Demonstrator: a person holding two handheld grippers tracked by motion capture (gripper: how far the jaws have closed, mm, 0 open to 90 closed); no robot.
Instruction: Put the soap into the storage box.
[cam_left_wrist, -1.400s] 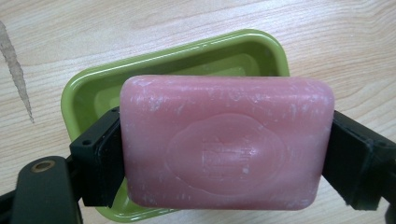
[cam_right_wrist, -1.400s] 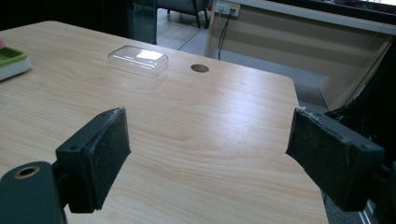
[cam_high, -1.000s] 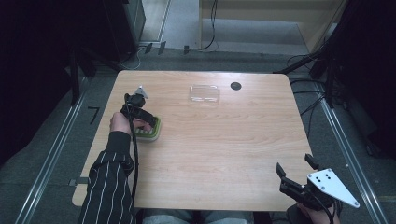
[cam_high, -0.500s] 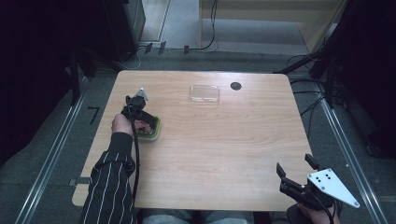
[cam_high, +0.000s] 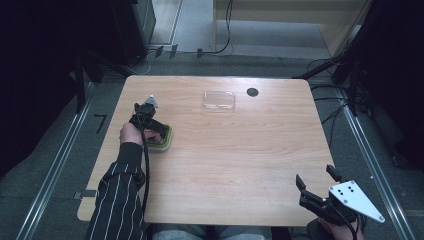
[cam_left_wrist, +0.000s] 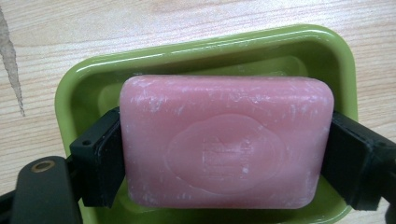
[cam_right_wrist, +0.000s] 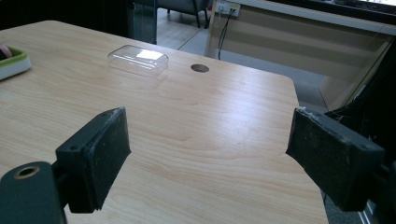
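- One pink rectangular soap bar (cam_left_wrist: 226, 142) with an oval stamp on its face, seen close in the left gripper view: both black pads press its short ends, jaws clamped on it, bar sitting in the green glossy plastic soap dish (cam_left_wrist: 210, 46).
- High view gives the wider layout instead: left gripper (cam_high: 152, 131) pointing down over the dish (cam_high: 166, 141) at the left-middle of the light wooden table (cam_high: 240, 165); the soap itself is hidden there under the gripper.
- Right gripper view adds one clear plastic lid (cam_right_wrist: 138, 60) lying flat near the far edge, just beside one round dark hole (cam_right_wrist: 200, 68) in the tabletop.
- Count: one soap, one dish, one lid, two grippers.
- Left forearm in a striped sleeve (cam_high: 120, 195) reaches forward, hand wrapped on the gripper's handle.
- Right gripper (cam_high: 315, 182) is held at the near right corner, jaws wide apart, nothing between them.
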